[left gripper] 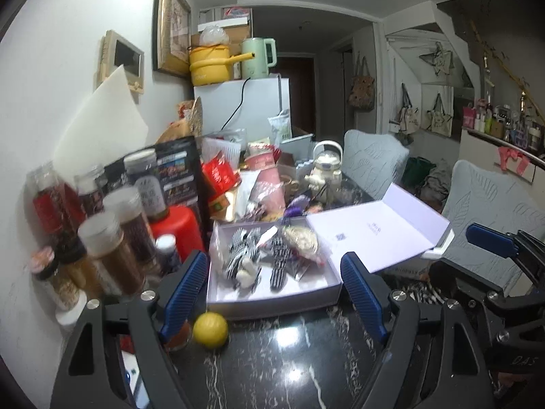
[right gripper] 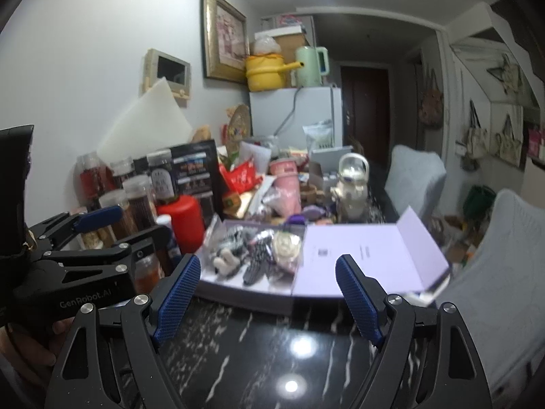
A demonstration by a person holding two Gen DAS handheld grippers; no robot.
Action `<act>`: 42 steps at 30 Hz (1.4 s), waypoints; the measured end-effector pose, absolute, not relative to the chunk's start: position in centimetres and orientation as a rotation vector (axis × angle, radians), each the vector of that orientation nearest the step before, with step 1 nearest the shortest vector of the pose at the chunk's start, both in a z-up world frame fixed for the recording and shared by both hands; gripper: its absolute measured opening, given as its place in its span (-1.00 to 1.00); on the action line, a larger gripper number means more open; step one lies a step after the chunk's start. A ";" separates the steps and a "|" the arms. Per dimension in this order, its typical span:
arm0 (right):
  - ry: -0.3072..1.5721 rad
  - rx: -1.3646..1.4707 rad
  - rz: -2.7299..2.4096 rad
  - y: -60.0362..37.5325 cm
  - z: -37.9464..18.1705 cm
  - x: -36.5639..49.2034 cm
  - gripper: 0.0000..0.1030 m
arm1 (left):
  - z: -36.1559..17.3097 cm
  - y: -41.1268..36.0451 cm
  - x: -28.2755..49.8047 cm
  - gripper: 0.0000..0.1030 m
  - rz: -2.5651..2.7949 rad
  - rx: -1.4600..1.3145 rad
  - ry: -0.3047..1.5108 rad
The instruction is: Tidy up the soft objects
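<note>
Since the soft things (left gripper: 272, 252) already lie in the box (left gripper: 272, 294), maybe socks, both the left gripper (left gripper: 274, 293) and right gripper (right gripper: 267, 293) wait wide apart, holding nothing.

Lived-in home, dining corner of small flat; black marble-pattern table (left gripper: 272, 358) crowded with spice jars (left gripper: 112, 248) at 9 o'clock, white teapot (left gripper: 325, 170) at 12; small white fridge (left gripper: 245, 105) behind, topped by yellow pot (left gripper: 209, 63) and green electric kettle (left gripper: 259, 58); 2 framed pictures (left gripper: 172, 24) on wall at 11; tote bags (left gripper: 439, 116) hanging at 2; 2 fabric-covered chairs (left gripper: 371, 160) at 1 to 3; staircase underside (left gripper: 453, 24) upper right.
</note>
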State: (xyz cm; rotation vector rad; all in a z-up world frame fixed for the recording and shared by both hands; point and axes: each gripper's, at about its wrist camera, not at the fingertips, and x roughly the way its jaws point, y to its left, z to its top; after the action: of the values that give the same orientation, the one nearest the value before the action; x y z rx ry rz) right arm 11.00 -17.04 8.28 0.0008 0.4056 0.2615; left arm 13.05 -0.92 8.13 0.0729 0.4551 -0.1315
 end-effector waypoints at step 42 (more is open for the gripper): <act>0.533 0.004 0.165 -17.0 2.5 9.5 0.60 | 2.7 -1.5 11.8 0.57 -0.134 0.062 0.530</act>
State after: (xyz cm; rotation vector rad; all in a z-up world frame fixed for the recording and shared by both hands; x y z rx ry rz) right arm 9.52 -17.04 2.51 0.0036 0.5329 0.1650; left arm 11.77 -1.54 2.66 0.0623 0.5298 -0.1343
